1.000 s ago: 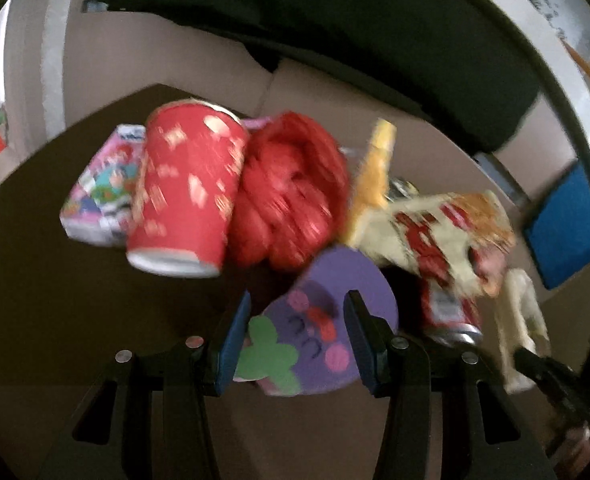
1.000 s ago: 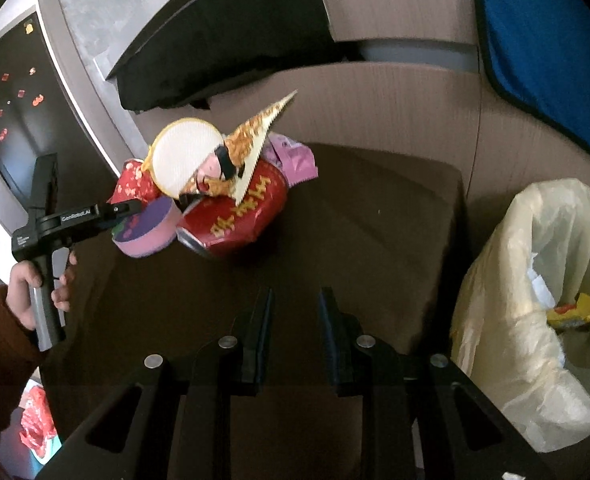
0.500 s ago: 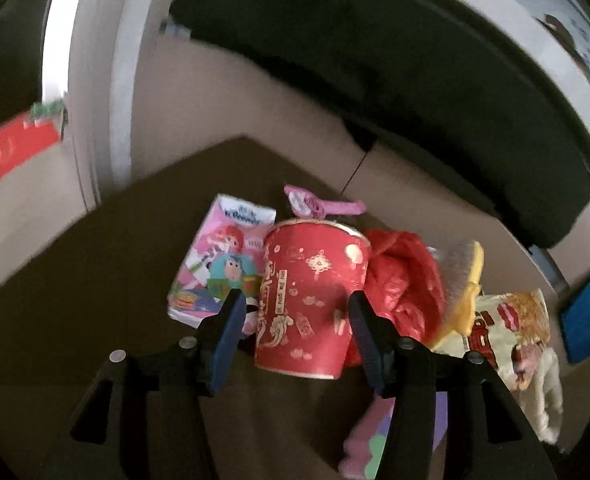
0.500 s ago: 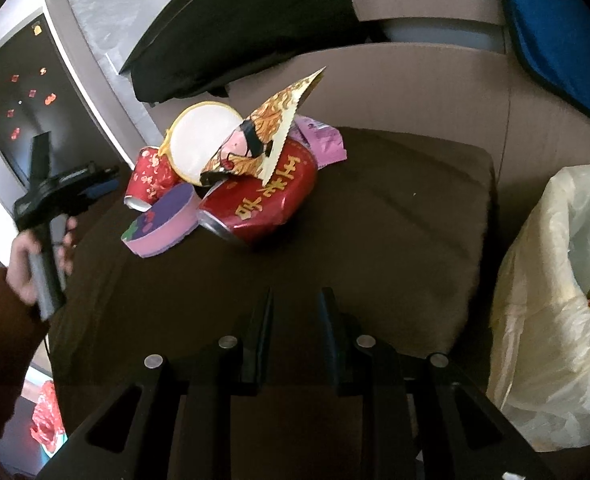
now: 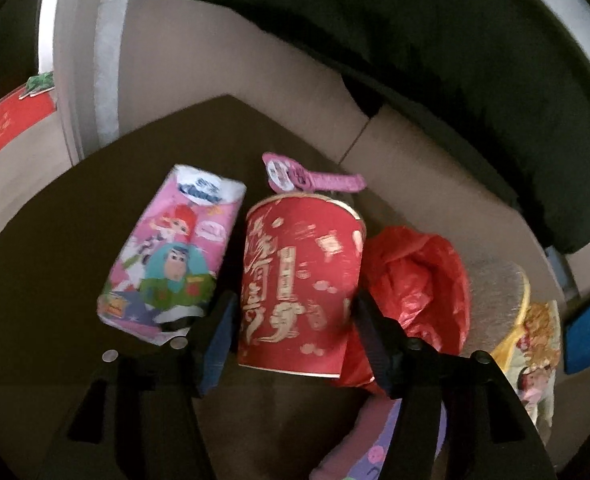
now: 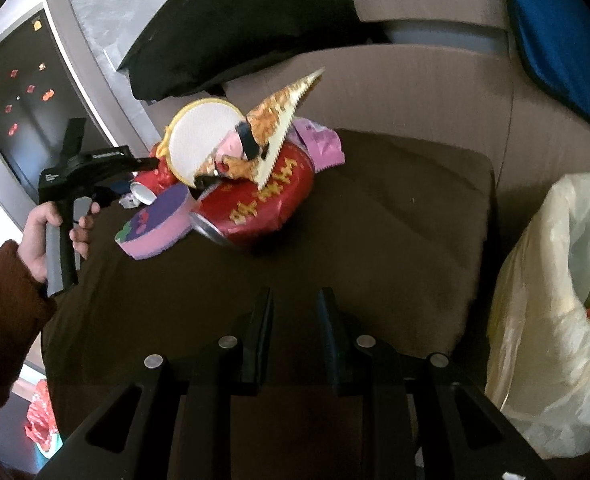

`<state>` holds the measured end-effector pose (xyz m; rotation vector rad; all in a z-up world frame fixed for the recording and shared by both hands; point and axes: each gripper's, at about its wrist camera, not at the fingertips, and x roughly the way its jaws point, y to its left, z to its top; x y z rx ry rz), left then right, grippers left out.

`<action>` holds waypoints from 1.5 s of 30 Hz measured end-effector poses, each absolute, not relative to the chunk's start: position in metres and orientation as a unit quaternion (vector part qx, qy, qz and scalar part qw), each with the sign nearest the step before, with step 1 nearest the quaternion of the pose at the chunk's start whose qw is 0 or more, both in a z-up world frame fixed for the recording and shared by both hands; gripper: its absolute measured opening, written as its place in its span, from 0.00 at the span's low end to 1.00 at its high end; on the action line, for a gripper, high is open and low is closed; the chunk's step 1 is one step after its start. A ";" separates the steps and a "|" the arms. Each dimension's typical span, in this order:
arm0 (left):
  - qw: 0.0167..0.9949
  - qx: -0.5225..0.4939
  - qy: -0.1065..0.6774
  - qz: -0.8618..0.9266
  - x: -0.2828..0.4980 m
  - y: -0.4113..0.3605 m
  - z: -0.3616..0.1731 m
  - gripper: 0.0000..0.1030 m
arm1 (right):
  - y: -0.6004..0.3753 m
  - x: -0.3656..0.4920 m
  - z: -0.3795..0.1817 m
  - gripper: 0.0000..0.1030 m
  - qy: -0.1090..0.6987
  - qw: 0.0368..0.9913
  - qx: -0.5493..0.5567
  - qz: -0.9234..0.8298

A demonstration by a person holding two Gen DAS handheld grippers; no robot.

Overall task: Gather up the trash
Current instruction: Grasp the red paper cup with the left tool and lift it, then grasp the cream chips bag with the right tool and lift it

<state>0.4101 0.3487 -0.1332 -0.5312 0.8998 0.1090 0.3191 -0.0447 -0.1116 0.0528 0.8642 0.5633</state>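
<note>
On the dark brown desk (image 5: pixel 55 240), in the left wrist view, a red paper cup (image 5: pixel 299 288) lies on its side with its long axis running 12 to 6 o'clock, its end facing the camera, right between the fingers of the left gripper (image 5: pixel 295 320), which stand wide apart at either side of it; whether they touch it I cannot tell. A pink tissue pack (image 5: pixel 167 252) lies at 9 o'clock of the cup and a crumpled red plastic bag (image 5: pixel 415 280) at 3 o'clock. In the right wrist view the right gripper (image 6: pixel 293 304) hovers with its fingers a narrow gap apart and nothing between them, the trash pile with a red snack bag (image 6: pixel 263 200) at 11 o'clock and, at 3 o'clock, a pale yellow trash bag (image 6: pixel 547 300) holding some yellow scrap.
</note>
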 end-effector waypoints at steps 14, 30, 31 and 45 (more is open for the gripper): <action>0.926 -0.202 0.314 0.056 0.312 0.307 -0.072 0.56 | -0.040 0.370 -0.055 0.27 0.354 0.891 0.079 0.273; 0.925 -0.208 0.316 0.027 0.274 0.280 -0.071 0.56 | -0.008 0.449 -0.081 0.33 0.418 0.856 0.142 0.270; 0.924 -0.210 0.317 0.028 0.275 0.281 -0.073 0.56 | 0.000 0.453 -0.084 0.33 0.424 0.853 0.134 0.274; 0.942 -0.197 0.270 0.033 0.264 0.270 -0.038 0.56 | 0.019 0.406 -0.021 0.08 0.344 0.887 0.020 0.307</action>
